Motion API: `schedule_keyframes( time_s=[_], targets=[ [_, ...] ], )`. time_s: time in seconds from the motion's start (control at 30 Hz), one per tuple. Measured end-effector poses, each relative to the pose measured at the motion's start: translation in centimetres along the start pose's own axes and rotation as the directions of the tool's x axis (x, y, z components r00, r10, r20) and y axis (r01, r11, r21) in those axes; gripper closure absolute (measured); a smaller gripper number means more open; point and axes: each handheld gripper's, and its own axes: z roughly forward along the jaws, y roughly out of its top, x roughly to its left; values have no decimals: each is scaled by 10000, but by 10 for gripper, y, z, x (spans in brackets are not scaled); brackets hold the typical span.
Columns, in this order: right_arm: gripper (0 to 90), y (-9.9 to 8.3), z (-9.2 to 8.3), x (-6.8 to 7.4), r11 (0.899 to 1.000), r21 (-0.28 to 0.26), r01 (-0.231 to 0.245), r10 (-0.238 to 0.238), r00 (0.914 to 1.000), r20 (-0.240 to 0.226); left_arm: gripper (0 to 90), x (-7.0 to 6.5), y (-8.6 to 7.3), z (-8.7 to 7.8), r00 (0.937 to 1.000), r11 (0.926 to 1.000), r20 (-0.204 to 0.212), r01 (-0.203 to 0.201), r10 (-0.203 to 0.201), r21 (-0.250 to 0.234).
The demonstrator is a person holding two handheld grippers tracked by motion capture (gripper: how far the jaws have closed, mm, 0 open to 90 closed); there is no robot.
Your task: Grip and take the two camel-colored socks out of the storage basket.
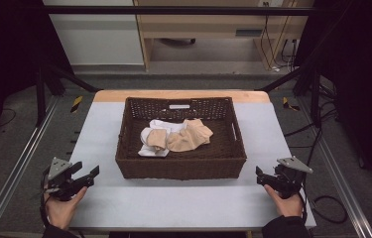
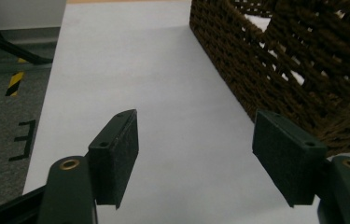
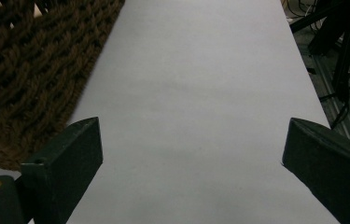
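Both tongs stand wide with nothing between the pads: your left gripper (image 1: 88,174) rests near the table's (image 1: 173,203) front-left corner, your right gripper (image 1: 264,178) near its front-right corner, each just outside a front corner of the basket (image 1: 181,167). Socks (image 1: 176,136), peach and white, lie heaped inside the basket at the table's middle, toward its far edge. Your hands (image 1: 62,208) hold the grippers from the near edge.

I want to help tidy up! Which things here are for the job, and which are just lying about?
For the job:
- wicker basket
- beige socks
- white socks
- left gripper, open
- right gripper, open

Just lying about:
- floor cables
- wooden desk
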Motion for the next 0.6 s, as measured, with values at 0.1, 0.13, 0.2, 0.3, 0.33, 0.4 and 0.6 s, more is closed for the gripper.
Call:
schedule_keyframes(
  time_s=[0.1,0.13,0.2,0.3,0.33,0.4,0.6],
  targets=[
    [53,0,2,1,9997,163,184,-185,9998,67,317,-2,2,-1,10000,10000,-51,26,-26,25],
    [52,1,3,1,9996,194,210,-213,9997,115,317,-4,5,-2,9999,10000,-88,-56,56,-80],
    [48,1,3,0,9997,146,176,-178,9997,136,328,-6,7,-3,9999,9996,-93,-89,87,-249],
    [44,1,3,-1,9999,71,125,-126,9998,149,345,-8,12,-7,9999,9980,69,-90,95,-631],
    [43,1,3,0,9999,44,114,-115,9998,134,345,-9,13,-8,9997,9972,221,-21,38,-747],
    [43,1,3,-1,9999,24,107,-107,9998,148,358,-11,17,-13,9990,9914,439,29,29,-1305],
    [44,1,5,-2,9998,120,174,-177,9997,195,354,-17,28,-16,9984,9906,275,-449,489,-1290]
  ],
)
